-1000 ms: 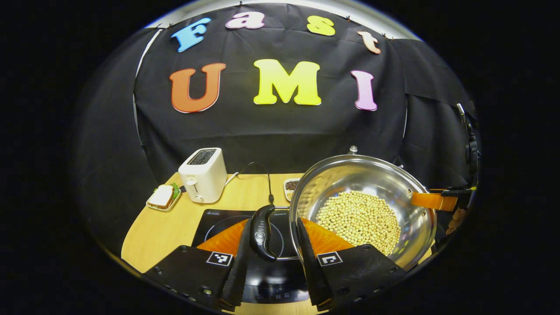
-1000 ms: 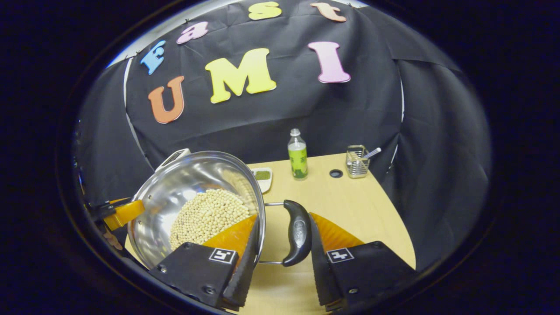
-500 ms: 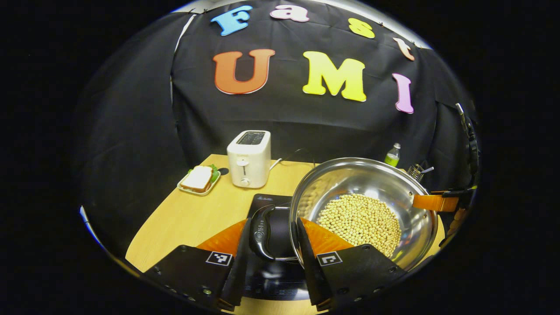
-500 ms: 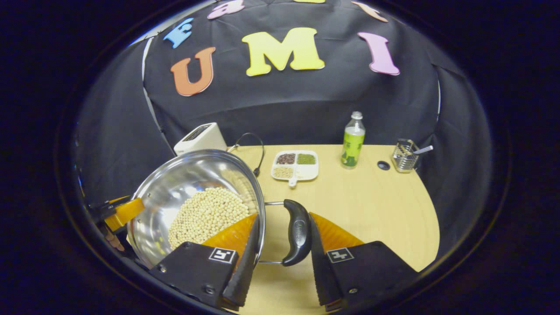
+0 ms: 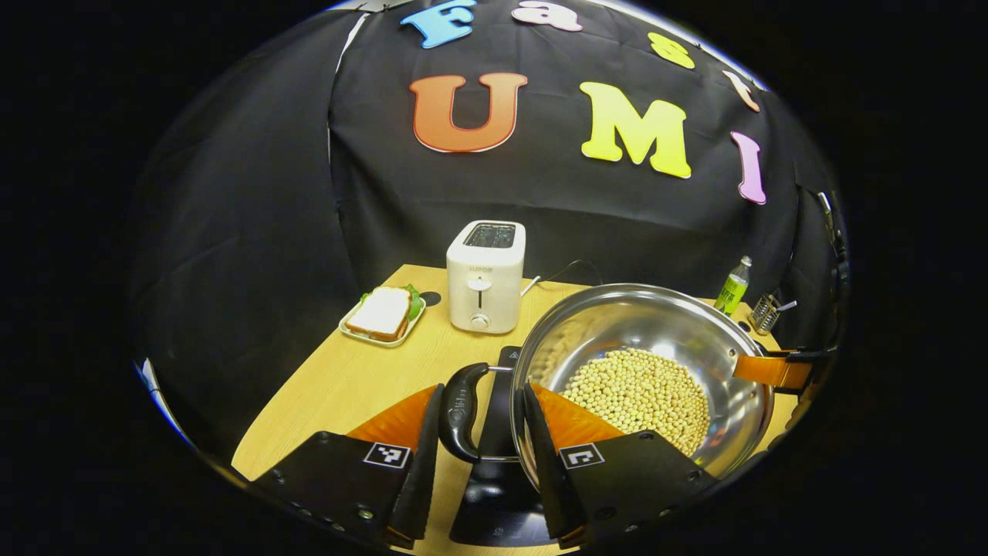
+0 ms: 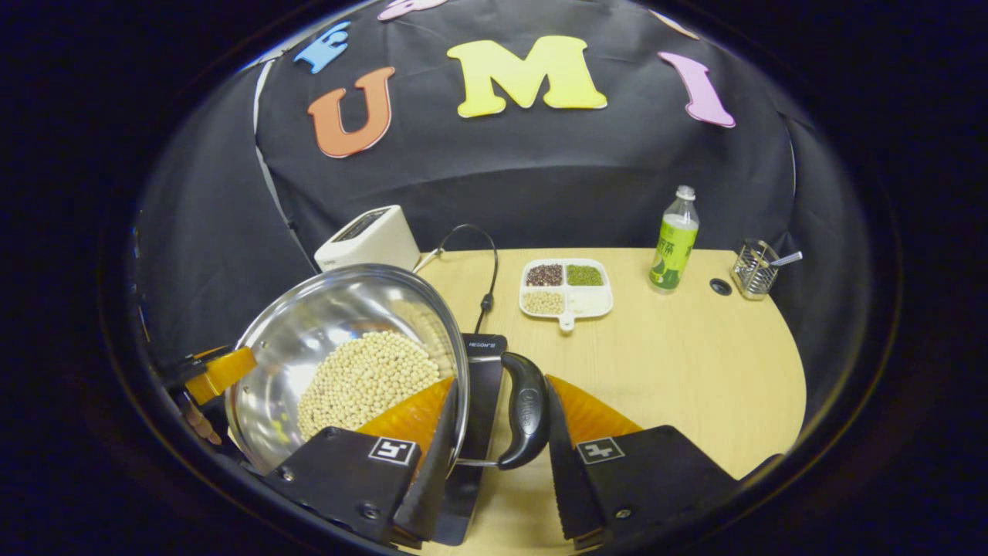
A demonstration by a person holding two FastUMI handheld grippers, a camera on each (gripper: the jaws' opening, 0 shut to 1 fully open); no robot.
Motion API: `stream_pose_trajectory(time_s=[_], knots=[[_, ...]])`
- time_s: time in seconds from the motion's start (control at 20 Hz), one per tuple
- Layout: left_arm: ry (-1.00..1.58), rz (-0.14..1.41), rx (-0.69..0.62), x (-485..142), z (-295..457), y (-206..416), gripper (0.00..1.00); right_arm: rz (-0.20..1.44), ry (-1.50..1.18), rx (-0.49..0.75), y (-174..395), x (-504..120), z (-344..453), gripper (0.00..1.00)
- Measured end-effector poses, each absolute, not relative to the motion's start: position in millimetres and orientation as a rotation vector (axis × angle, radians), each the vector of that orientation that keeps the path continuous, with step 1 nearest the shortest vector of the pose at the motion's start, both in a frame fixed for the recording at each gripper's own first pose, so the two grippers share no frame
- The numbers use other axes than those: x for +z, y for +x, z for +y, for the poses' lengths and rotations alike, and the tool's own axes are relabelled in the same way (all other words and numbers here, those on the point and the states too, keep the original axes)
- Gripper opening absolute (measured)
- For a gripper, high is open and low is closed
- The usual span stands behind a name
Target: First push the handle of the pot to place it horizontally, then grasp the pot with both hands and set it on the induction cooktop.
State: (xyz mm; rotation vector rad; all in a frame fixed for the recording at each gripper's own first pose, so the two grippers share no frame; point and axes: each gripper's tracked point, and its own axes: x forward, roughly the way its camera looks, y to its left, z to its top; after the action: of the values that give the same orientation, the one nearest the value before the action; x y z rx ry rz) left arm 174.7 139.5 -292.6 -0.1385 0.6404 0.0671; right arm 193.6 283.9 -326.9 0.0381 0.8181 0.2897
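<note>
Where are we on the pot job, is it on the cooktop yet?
Done: both pot handles lie horizontal, each between a gripper's jaws. In hand: left gripper and right gripper carry the pot of beans, over the cooktop as seen from both views. Left: whether it already rests on the cooktop isn't clear; then releasing the jaws.

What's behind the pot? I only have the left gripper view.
Observer: A white divided tray of grains, on the table behind the pot.
Operator: Right pot handle?
Observer: The black handle sits between the fingers of the right hand-held gripper; I can't tell whether both press on it.
Operator: Cooktop on that side?
Observer: The cooktop has its edge just below that handle.
</note>
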Motion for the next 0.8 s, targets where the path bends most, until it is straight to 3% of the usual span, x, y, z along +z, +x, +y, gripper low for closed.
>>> stream_pose_trajectory(time_s=[0.3, 0.4, 0.8], knots=[[-0.136, 0.708, 0.078, -348.7, 147.4, 203.4, 0.55, 0.826, 0.017, 0.233, 203.4, -374.7, 298.2, 0.62], [-0.104, 0.635, 0.065, -346.0, 144.4, 215.4, 0.55, 0.764, -0.009, 0.23, 209.2, -376.9, 299.1, 0.62], [-0.064, 0.612, 0.087, -353.1, 148.2, 212.9, 0.57, 0.673, 0.064, 0.271, 214.9, -376.1, 299.7, 0.63]])
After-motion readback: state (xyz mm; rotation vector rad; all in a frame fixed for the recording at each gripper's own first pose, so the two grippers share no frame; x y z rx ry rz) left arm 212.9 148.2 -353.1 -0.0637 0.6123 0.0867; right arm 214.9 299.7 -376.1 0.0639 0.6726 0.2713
